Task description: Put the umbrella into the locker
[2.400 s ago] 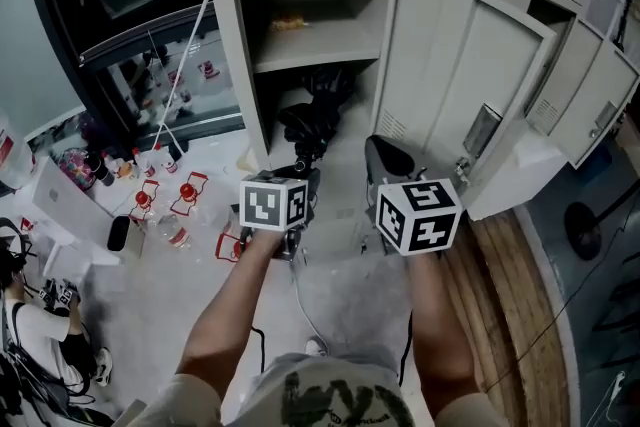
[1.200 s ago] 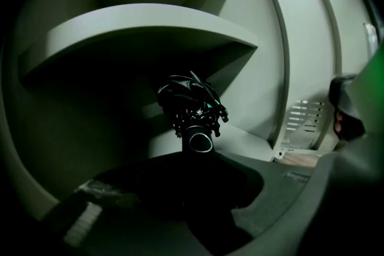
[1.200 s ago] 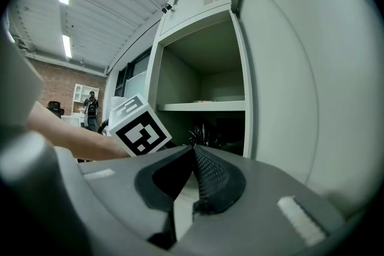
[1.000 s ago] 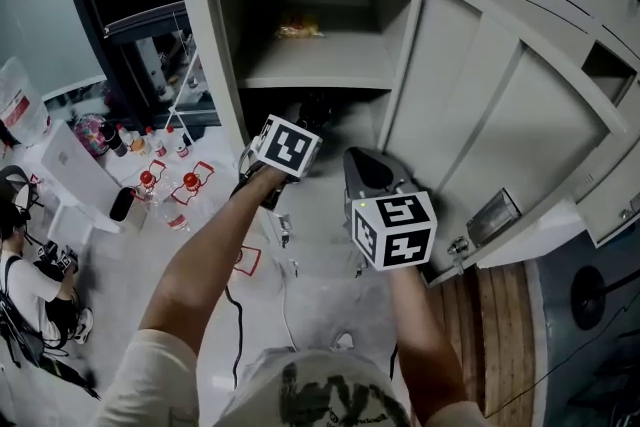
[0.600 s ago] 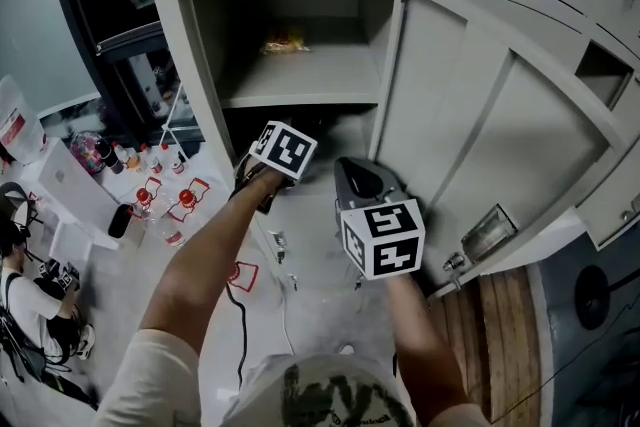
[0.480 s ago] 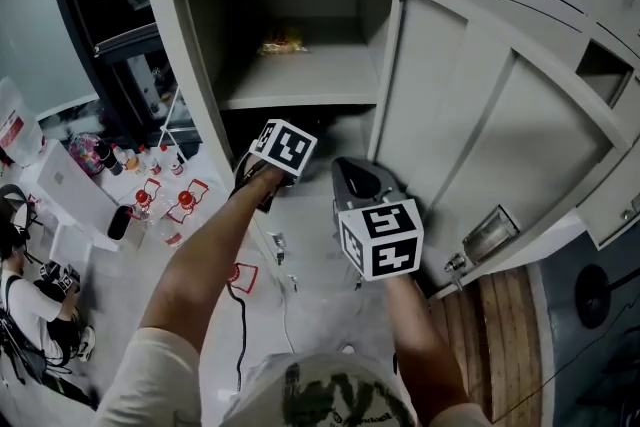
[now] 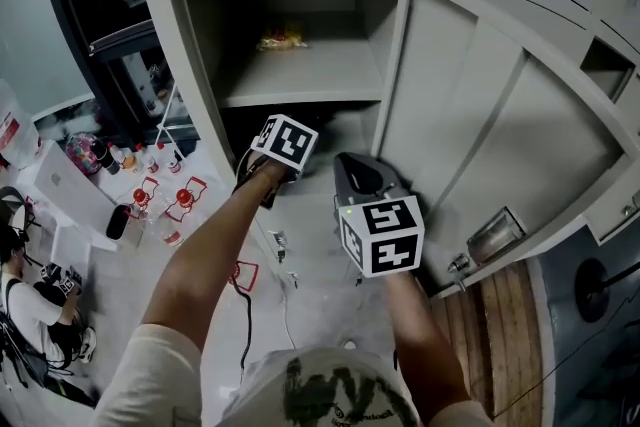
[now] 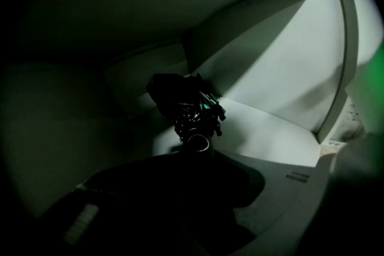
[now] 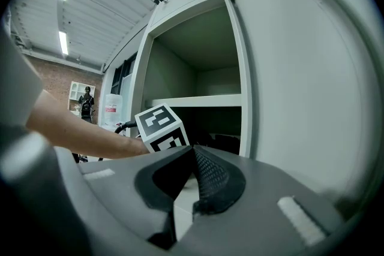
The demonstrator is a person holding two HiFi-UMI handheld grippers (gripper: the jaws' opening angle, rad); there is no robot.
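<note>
The black folded umbrella (image 8: pixel 183 106) lies in the locker's dark lower compartment, its round end (image 8: pixel 198 141) facing my left gripper (image 8: pixel 195 160). That gripper's jaws are opening; the umbrella's end sits right at their tips, and the dark hides whether the pads touch it. In the head view only the left gripper's marker cube (image 7: pixel 285 141) shows at the compartment's mouth, and the umbrella is hidden. My right gripper (image 9: pixel 193 153) hangs level outside the locker beside the open door (image 7: pixel 480 135), shut on nothing.
The locker's upper shelf (image 7: pixel 300 80) holds a small snack packet (image 7: pixel 283 40). Bottles (image 7: pixel 150 180) and red-framed cards lie on the floor at left, where a person (image 7: pixel 30 315) sits. A cable (image 7: pixel 245 315) runs across the floor. Wooden boards (image 7: pixel 510 335) lie at right.
The umbrella, earlier seen hanging from my left gripper before the locker, is now inside the lower compartment. My left arm has reached down and forward into it. The right gripper has barely moved.
</note>
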